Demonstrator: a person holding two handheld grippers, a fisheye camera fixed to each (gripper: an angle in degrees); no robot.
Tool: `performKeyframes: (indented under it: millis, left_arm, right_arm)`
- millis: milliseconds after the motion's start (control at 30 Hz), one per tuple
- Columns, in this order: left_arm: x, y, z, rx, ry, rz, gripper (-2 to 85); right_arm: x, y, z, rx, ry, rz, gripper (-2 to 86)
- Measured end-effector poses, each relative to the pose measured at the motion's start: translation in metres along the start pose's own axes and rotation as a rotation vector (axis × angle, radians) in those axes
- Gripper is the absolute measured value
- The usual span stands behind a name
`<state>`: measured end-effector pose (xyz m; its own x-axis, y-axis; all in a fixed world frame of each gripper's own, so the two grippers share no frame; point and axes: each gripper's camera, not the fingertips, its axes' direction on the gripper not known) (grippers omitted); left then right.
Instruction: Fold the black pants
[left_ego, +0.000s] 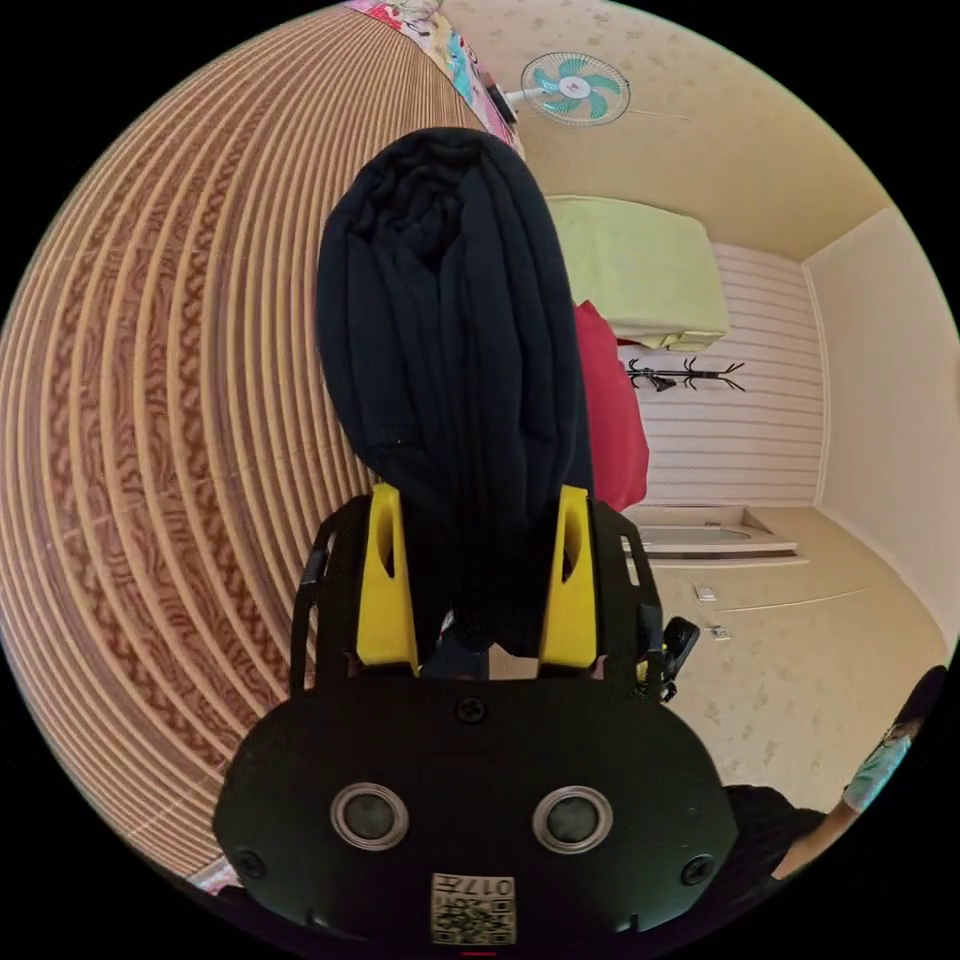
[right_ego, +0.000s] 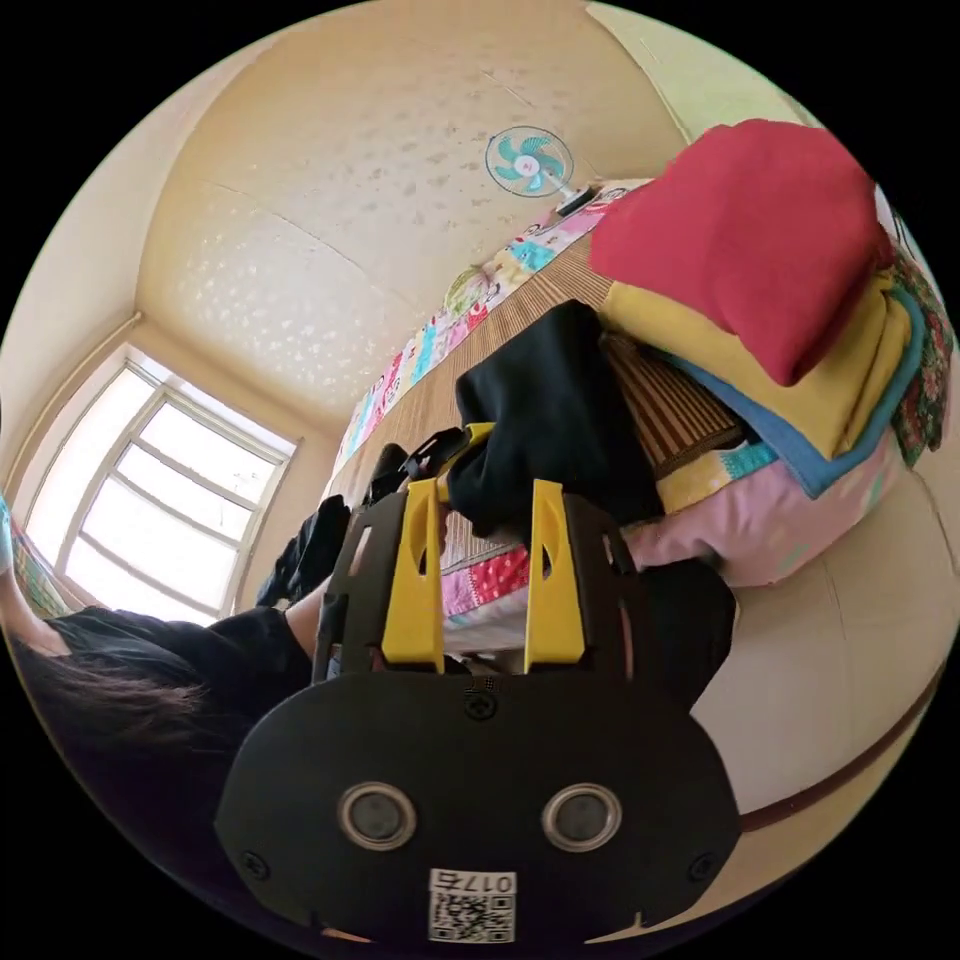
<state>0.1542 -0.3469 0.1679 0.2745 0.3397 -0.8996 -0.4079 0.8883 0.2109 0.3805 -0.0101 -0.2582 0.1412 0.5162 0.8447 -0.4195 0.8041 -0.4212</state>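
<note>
Black pants (left_ego: 455, 370), rolled into a thick bundle, sit clamped between both jaws of my left gripper (left_ego: 478, 590) over the woven mat (left_ego: 170, 420). My right gripper (right_ego: 485, 585) stands wide, jaws either side of the cloth without pressing. Folded clothes (right_ego: 780, 300) are stacked at two o'clock.

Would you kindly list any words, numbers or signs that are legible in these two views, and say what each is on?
None reads clearly.
Left sticker, below the left claw: square code and characters, too small.
Right sticker, below the right claw: the same.
</note>
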Motion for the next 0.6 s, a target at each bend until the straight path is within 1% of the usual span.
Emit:
performKeyframes:
  millis: [33,67,133,200,267,333,367,433,467,533,567,600]
  left_arm:
    - [0.005,-0.013,0.020,-0.068,0.022,0.001,20.9]
    - [0.007,-0.017,0.029,-0.108,0.037,-0.001,21.0]
    - [0.010,-0.013,0.041,-0.229,0.083,0.017,21.1]
    - [0.006,0.008,0.026,-0.269,0.071,0.082,20.2]
    - [-0.009,0.040,-0.009,-0.259,0.073,0.132,15.9]
    - [-0.035,0.099,-0.091,-0.123,0.033,0.172,12.7]
    - [-0.041,0.114,-0.113,-0.084,0.001,0.180,12.7]
    - [-0.061,0.177,-0.217,0.106,-0.232,0.179,12.5]
    - [-0.064,0.192,-0.245,0.160,-0.309,0.170,12.6]
    - [-0.066,0.241,-0.356,0.405,-0.657,0.102,13.8]
    - [-0.064,0.251,-0.383,0.470,-0.743,0.084,14.3]
    - [-0.059,0.267,-0.436,0.591,-0.893,0.041,15.2]
  right_arm:
    - [0.004,0.009,-0.012,0.059,-0.003,0.020,11.0]
    - [0.008,0.016,-0.019,0.077,0.007,0.044,10.9]
    - [0.013,0.022,-0.020,0.049,0.027,0.071,11.2]
    - [0.013,0.030,-0.018,0.044,0.048,0.081,11.5]
    - [0.008,0.038,-0.012,0.048,0.044,0.062,11.0]
    - [0.003,0.041,-0.002,0.039,0.038,0.038,10.1]
    - [-0.001,0.041,0.008,0.018,0.031,0.019,9.6]
    - [-0.007,0.039,0.029,-0.038,0.012,-0.009,9.0]
    - [-0.012,0.040,0.043,-0.075,-0.001,-0.029,8.6]
    - [-0.023,0.042,0.066,-0.124,-0.016,-0.051,8.1]
    - [-0.031,0.044,0.081,-0.154,-0.032,-0.061,7.8]
    - [-0.036,0.045,0.088,-0.169,-0.043,-0.067,7.8]
